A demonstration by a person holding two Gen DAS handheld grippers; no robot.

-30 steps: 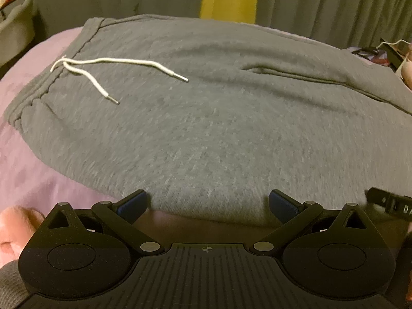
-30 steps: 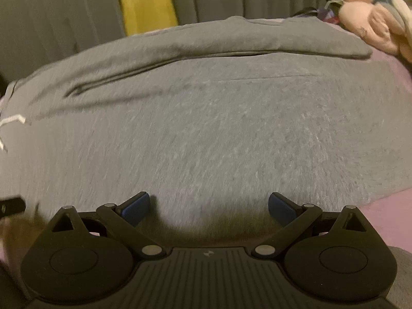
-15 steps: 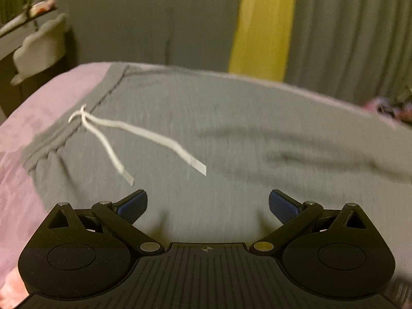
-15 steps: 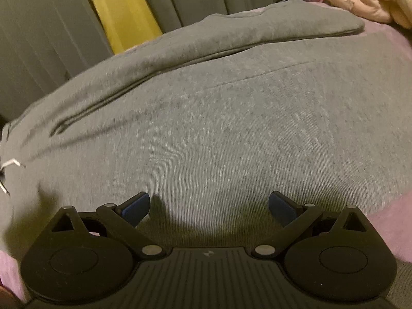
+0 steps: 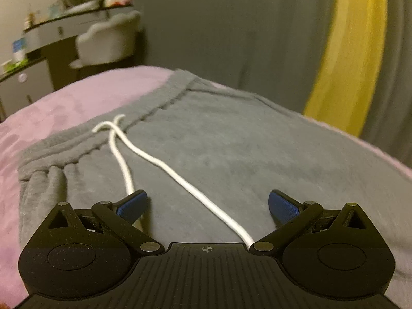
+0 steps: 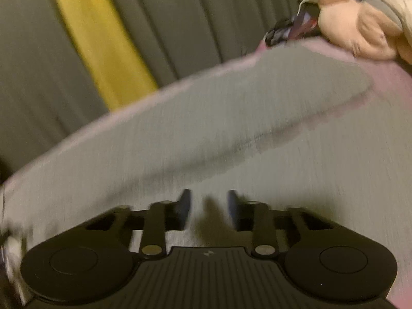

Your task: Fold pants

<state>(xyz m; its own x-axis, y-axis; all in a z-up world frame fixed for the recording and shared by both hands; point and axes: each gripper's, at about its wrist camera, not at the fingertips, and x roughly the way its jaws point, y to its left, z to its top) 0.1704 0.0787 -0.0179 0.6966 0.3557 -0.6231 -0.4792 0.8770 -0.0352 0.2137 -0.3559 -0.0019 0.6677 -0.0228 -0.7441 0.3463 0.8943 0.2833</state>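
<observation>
On the pink bedspread point(image 5: 64, 108) we poise the left gripper point(image 5: 207, 203) wide open and empty over the pants point(image 5: 231, 141) waistband, while the right gripper point(image 6: 208, 206), jaws just closing to a narrow gap, nears the fabric to grab a leg, though blur hides any pinch.

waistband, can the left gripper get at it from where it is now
Probably yes. The left gripper stands open over the pants, and the waistband lies flat ahead of it on the bed. Only the drawstring trails between the fingers, and it might get caught.

Home bedroom; pink bedspread point(image 5: 64, 108), grey curtains point(image 5: 231, 25), dressing table point(image 5: 51, 33), plush toy point(image 6: 360, 31)
</observation>
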